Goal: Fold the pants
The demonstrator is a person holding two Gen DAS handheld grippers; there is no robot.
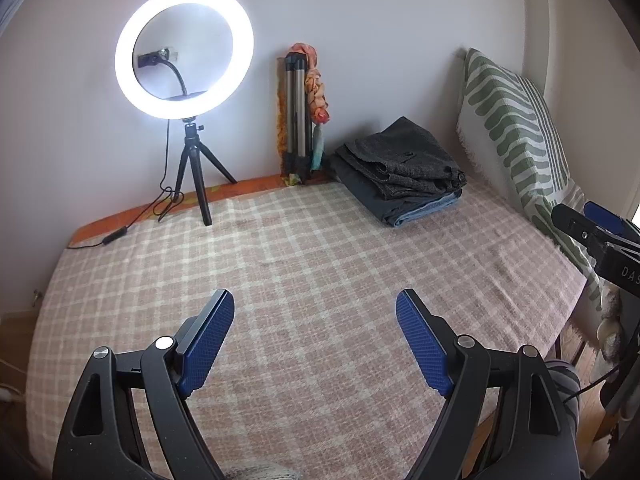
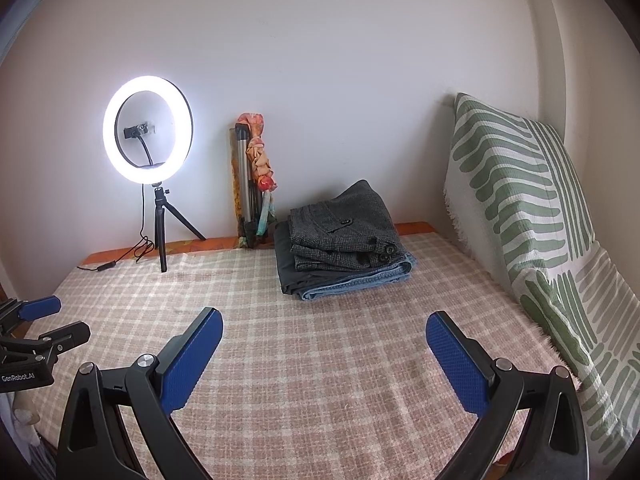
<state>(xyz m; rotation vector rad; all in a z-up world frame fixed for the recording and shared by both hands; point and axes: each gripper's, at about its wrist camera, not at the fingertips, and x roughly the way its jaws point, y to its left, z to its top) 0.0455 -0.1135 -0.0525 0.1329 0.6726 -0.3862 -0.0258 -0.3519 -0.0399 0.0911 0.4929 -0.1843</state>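
Observation:
A stack of folded pants (image 1: 400, 172) lies at the far side of the bed: grey tweed on top, dark and blue denim beneath. It also shows in the right wrist view (image 2: 344, 244). My left gripper (image 1: 315, 336) is open and empty above the checked bedspread (image 1: 304, 248), well short of the stack. My right gripper (image 2: 324, 356) is open and empty too, in front of the stack. The right gripper shows at the right edge of the left wrist view (image 1: 592, 228); the left gripper shows at the left edge of the right wrist view (image 2: 44, 320).
A lit ring light on a small tripod (image 1: 184, 52) stands at the back left, its cable (image 1: 116, 236) trailing on the bed. A folded tripod with a scarf (image 1: 302, 116) leans on the wall. A green-striped pillow (image 1: 516, 128) stands along the right side.

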